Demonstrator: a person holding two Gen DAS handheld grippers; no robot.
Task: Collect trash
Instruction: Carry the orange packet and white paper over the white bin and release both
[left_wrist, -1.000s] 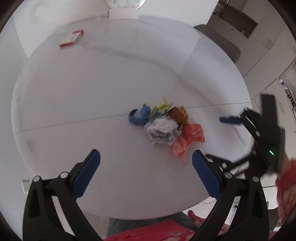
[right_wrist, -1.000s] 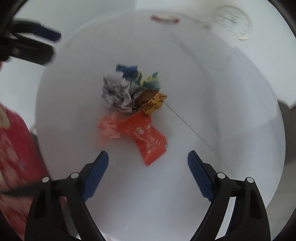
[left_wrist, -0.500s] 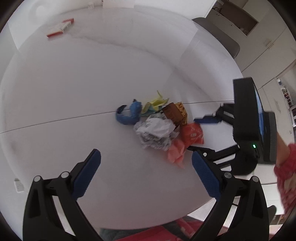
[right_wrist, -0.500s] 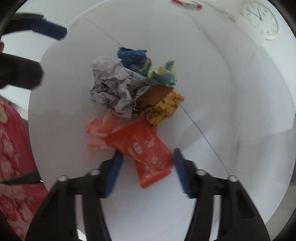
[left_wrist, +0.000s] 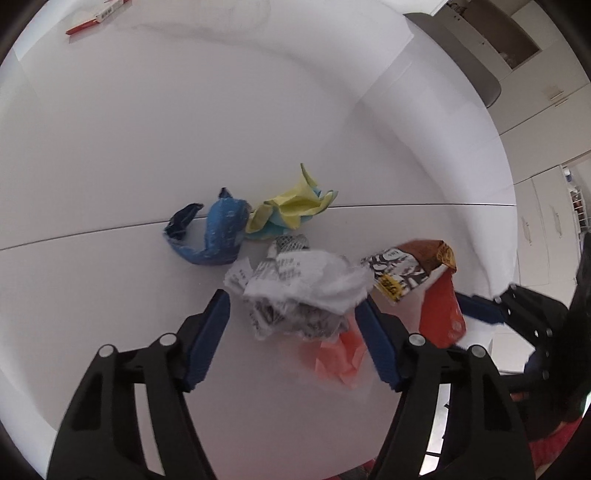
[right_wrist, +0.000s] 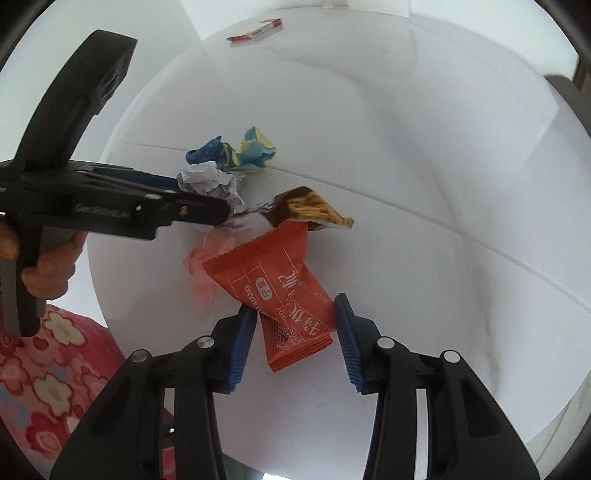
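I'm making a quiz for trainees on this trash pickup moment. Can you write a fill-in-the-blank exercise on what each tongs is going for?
1. The left tongs are closing around the crumpled white ____.
2. The orange wrapper lies between the ____ tongs.
3. The yellow paper lies beside a crumpled ____ wrapper.
4. All the trash lies on a ____ table.

Missing words: paper; right; blue; white

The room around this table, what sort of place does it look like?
Probably a home dining area: a round white table, pale built-in cabinets along the wall, and a grey chair back pushed up to it.
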